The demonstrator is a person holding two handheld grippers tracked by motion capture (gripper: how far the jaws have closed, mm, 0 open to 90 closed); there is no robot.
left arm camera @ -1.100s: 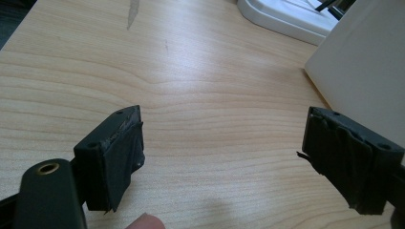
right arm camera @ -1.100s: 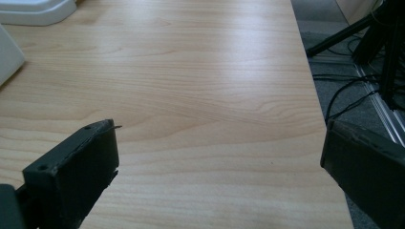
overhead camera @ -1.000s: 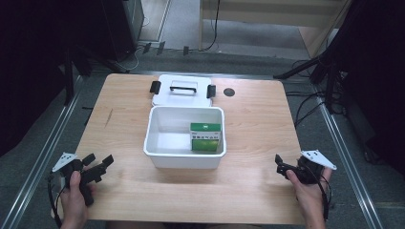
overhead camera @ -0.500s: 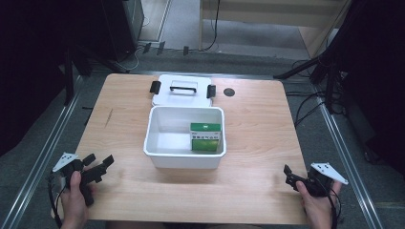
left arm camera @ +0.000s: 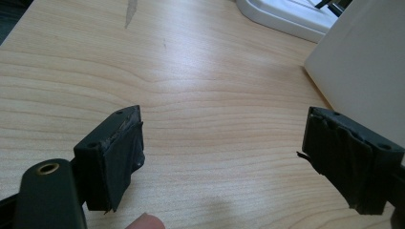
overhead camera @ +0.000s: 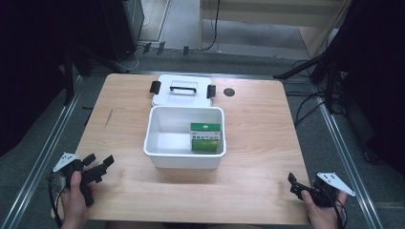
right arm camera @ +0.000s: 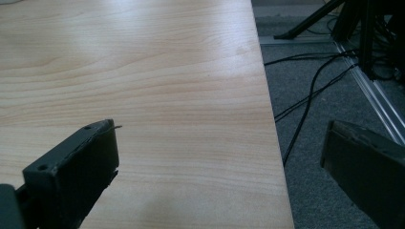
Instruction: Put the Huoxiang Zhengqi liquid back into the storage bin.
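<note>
A white plastic bin (overhead camera: 157, 149) stands in the middle of the wooden table, and a green box (overhead camera: 206, 137) stands upright in its right half. The bin's white lid (overhead camera: 181, 90), with a black handle and black latches, lies flat just behind it. My left gripper (overhead camera: 99, 161) is near the front left corner, open and holding nothing. In the left gripper view the left gripper (left arm camera: 224, 119) points over bare wood, with the bin wall (left arm camera: 363, 67) at the right. My right gripper (overhead camera: 297, 186) hovers at the front right corner. In its own view the right gripper (right arm camera: 222, 129) is open and straddles the table's right edge.
A small dark round hole (overhead camera: 229, 92) sits in the table right of the lid. Metal rails run along both sides of the table. Cables (right arm camera: 305, 90) lie on the grey floor off the right edge. Bare wood (overhead camera: 258, 143) lies between the bin and the right gripper.
My right gripper has drawn back toward the front right corner, farther from the bin. The left gripper, bin, box and lid have stayed put.
</note>
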